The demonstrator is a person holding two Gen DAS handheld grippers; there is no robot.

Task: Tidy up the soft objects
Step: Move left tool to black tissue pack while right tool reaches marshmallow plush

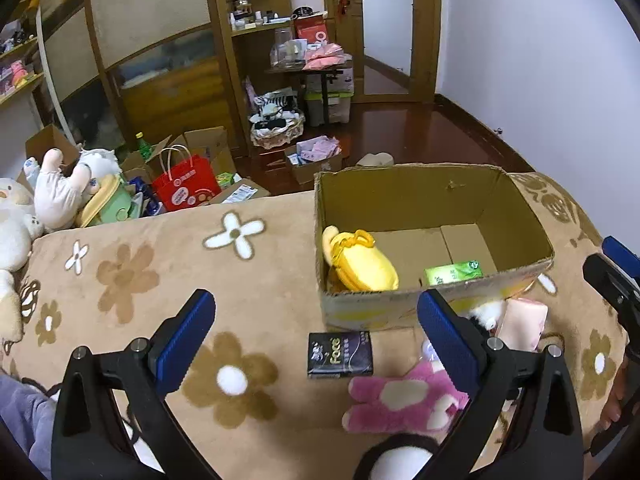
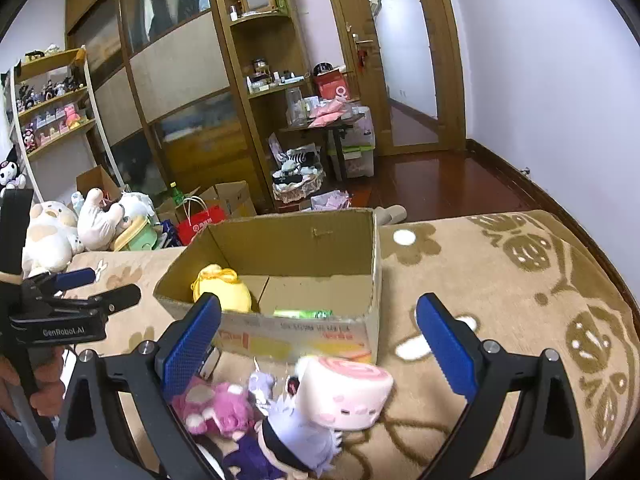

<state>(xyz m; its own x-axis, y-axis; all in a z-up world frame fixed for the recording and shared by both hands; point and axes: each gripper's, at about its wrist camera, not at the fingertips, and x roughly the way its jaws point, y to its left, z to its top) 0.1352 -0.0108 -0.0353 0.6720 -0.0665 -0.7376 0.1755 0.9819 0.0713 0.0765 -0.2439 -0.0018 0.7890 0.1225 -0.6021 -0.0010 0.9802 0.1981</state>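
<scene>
Both tools, left tool (image 1: 316,322) and right tool (image 2: 318,328), stand wide open, holding nothing. The brown cardboard box (image 1: 400,312) at 12 o'clock holds a yellow plush toy (image 1: 362,262); a pink plush toy (image 1: 400,404) lies at 6 o'clock, outside the box.

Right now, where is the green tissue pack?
In the left wrist view, the green tissue pack lies inside the cardboard box, against its near wall, right of the yellow plush.

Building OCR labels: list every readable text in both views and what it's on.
"face": dark tissue pack on the blanket.
"GenRobot.AI": body of the left gripper, seen in the right wrist view.
Unreadable, too small or blurred: print on the green pack in the box, the box front's red print, the red bag, the red sign on the shelf.
</scene>
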